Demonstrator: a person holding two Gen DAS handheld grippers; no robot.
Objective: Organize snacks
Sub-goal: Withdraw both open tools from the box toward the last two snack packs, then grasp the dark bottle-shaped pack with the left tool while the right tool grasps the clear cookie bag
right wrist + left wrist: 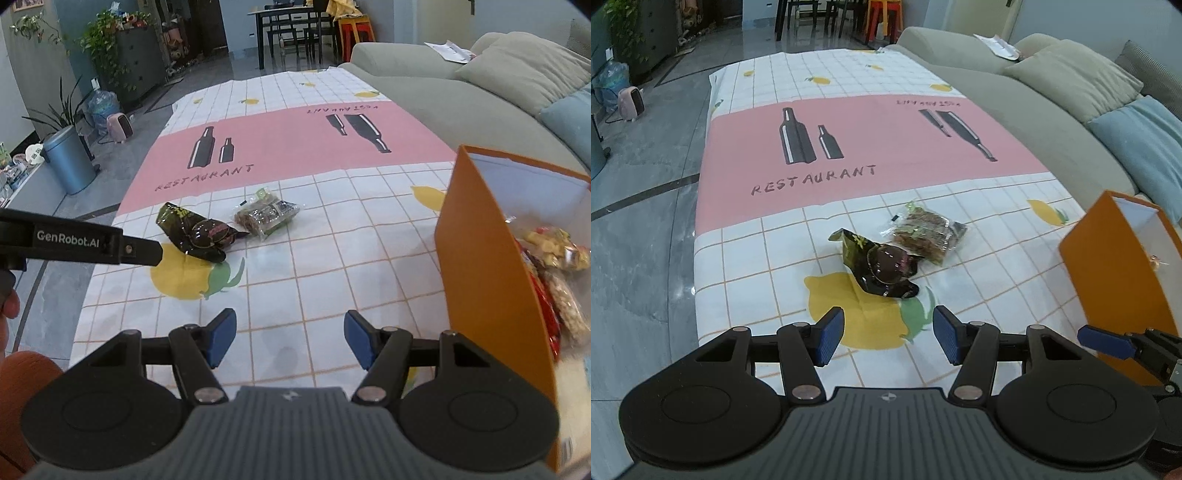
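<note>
A dark snack packet (881, 267) and a clear packet of brown snacks (925, 234) lie side by side on the tablecloth; both also show in the right wrist view, the dark packet (201, 234) and the clear one (264, 216). An orange box (1115, 273) stands at the right and holds several snack packets (557, 254). My left gripper (888, 339) is open and empty, just short of the dark packet. My right gripper (290, 339) is open and empty, left of the orange box (484, 266).
The table (849, 140) wears a cloth with a pink band and lemon prints. A grey sofa (1052, 122) with cushions runs along the right edge. The floor lies left of the table, with a blue bin (70, 162) and plants beyond.
</note>
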